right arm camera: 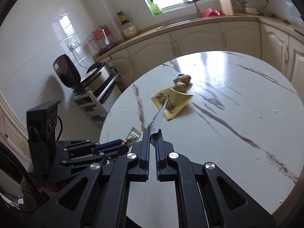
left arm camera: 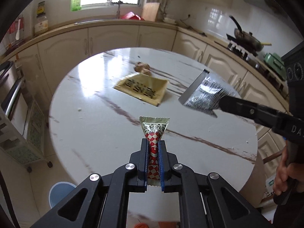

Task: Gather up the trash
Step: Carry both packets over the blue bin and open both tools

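Observation:
My left gripper (left arm camera: 153, 142) is shut on a red-and-white checkered snack wrapper (left arm camera: 153, 131), whose silver end sticks out above the round marble table (left arm camera: 95, 133). My right gripper (right arm camera: 153, 132) is shut on a silver foil wrapper (right arm camera: 158, 115), seen edge-on here and flat in the left wrist view as the silver foil wrapper (left arm camera: 205, 93). The left gripper (right arm camera: 121, 145) with its checkered wrapper (right arm camera: 133, 135) shows at the left of the right wrist view. On the table lie a yellow packet (left arm camera: 142, 89) (right arm camera: 172, 102) and a brown lump of ginger (left arm camera: 141, 68) (right arm camera: 182, 81) behind it.
Cream kitchen cabinets (left arm camera: 114, 38) curve round behind the table. A stove with a pan (left arm camera: 247, 39) is at the right, a shelf cart with appliances (right arm camera: 91, 87) at the left. A blue bin (left arm camera: 60, 193) stands on the floor below the table edge. A person's hand (left arm camera: 285, 174) grips the right handle.

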`<state>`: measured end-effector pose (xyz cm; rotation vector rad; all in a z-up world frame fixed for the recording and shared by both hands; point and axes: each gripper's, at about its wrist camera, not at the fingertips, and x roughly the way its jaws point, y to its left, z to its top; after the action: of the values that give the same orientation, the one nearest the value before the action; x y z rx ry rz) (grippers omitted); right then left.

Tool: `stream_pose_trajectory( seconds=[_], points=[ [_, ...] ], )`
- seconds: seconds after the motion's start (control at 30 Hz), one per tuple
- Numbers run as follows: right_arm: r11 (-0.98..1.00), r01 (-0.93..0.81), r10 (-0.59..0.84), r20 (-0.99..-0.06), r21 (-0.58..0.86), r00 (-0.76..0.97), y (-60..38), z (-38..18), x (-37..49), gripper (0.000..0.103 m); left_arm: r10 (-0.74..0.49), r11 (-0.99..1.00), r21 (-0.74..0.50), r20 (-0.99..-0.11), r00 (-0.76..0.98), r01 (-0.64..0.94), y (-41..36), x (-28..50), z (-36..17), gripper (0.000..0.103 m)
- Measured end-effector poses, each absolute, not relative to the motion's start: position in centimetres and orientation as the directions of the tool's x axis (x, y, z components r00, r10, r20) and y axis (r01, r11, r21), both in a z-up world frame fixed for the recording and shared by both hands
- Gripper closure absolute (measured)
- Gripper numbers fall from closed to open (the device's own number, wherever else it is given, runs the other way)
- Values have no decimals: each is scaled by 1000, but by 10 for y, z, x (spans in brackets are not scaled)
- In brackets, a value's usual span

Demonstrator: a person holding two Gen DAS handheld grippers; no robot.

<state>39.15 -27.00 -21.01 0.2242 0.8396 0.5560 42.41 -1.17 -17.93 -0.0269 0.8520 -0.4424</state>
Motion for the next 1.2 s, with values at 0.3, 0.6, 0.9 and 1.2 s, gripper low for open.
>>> stream_pose_trajectory(
  seconds=[0.3,0.6,0.9,1.2],
  points=[
    [747,-524,649,-618,409,444,-151,-197,380,97,-285,959,-213,-698,657,190,115,374,-186,97],
    [625,-646,724,-635,438,270,7,-221,376,97,-166,972,-234,-746,645,-21,243,332,-228,97],
    [606,-655,683,-718,451,137,90,-295,393,97,-114,955,-248,-816,566,-165,314,356,-295,90],
    [619,-659,597,-801,427,42,144,-364,416,97,-92,947,-222,-881,463,-233,341,396,-342,47]
  ],
)
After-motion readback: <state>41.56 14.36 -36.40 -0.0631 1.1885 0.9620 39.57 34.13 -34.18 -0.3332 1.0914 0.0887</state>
